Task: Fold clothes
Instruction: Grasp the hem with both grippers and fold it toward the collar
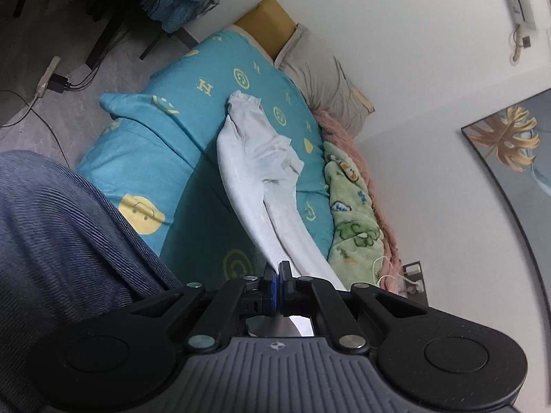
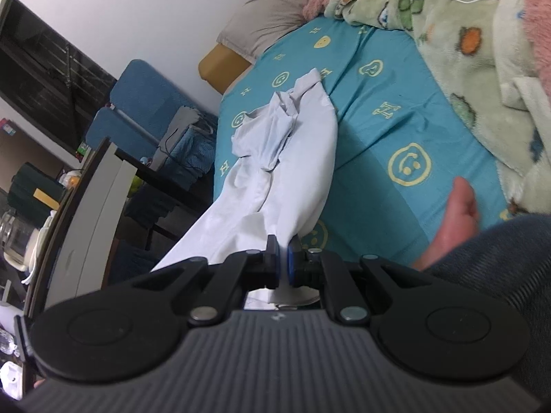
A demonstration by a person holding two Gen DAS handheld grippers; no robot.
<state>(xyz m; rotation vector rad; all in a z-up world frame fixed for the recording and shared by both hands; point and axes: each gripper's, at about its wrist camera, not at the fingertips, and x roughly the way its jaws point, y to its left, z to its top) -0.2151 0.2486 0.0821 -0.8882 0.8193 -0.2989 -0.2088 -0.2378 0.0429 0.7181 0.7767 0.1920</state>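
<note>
A white garment (image 1: pixel 256 158) lies bunched along the teal smiley-print bed sheet (image 1: pixel 144 158) and rises off it toward me. My left gripper (image 1: pixel 276 268) is shut on one near edge of the garment and holds it up above the bed. In the right wrist view the same white garment (image 2: pixel 296 158) stretches from the sheet (image 2: pixel 396 110) to my right gripper (image 2: pixel 283 244), which is shut on another near edge. The far end with the collar rests crumpled on the bed.
A green cartoon blanket (image 1: pixel 347 206) and pink fleece (image 1: pixel 339 127) lie along the wall side, with a beige pillow (image 1: pixel 320 75) at the head. A desk (image 2: pixel 89 206) and blue chairs (image 2: pixel 144 93) stand beside the bed. The person's bare foot (image 2: pixel 454 216) rests on the sheet.
</note>
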